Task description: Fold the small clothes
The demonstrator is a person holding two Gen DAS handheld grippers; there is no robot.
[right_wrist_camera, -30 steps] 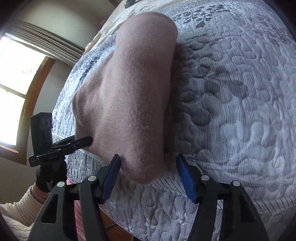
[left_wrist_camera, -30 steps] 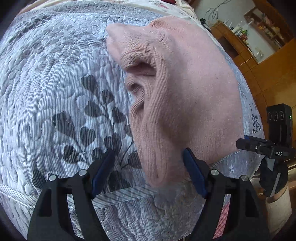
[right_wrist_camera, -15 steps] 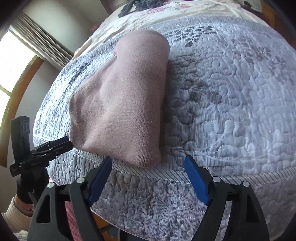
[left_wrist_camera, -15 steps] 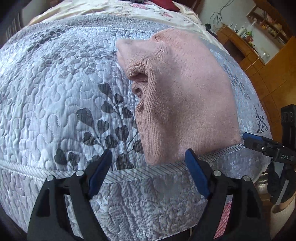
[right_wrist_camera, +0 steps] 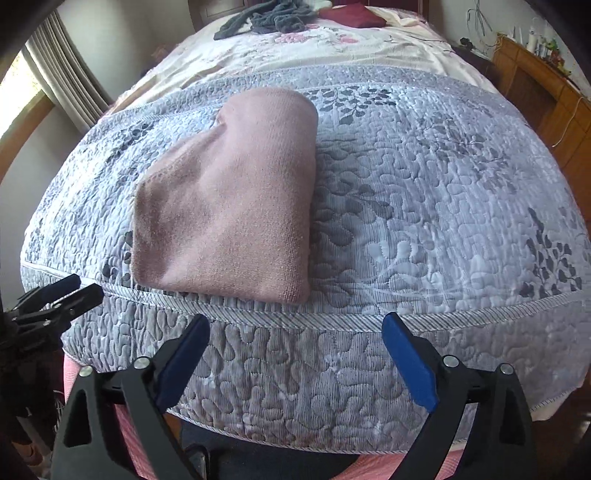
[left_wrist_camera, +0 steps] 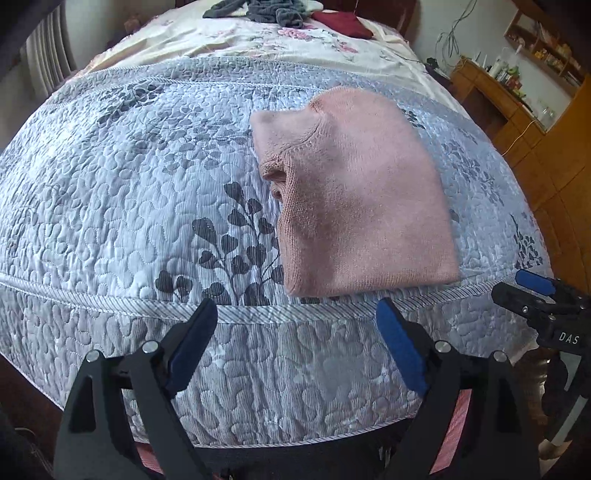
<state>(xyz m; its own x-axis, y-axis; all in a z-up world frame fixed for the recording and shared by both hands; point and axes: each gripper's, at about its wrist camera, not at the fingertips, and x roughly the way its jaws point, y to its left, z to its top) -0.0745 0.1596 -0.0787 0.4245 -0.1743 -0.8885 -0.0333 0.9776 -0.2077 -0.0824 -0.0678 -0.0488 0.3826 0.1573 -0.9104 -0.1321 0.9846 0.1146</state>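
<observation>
Nearest us, our left hand-held gripper [left_wrist_camera: 295, 325] and right hand-held gripper [right_wrist_camera: 295, 332] gape empty off the bed's edge. Beyond, the folded pink knit sweater [left_wrist_camera: 362, 206] lies on the grey quilt [left_wrist_camera: 129, 184].

Dark clothes pile [left_wrist_camera: 266, 13] cut by top edge — shelf items [left_wrist_camera: 513, 74] too small to identify.
</observation>
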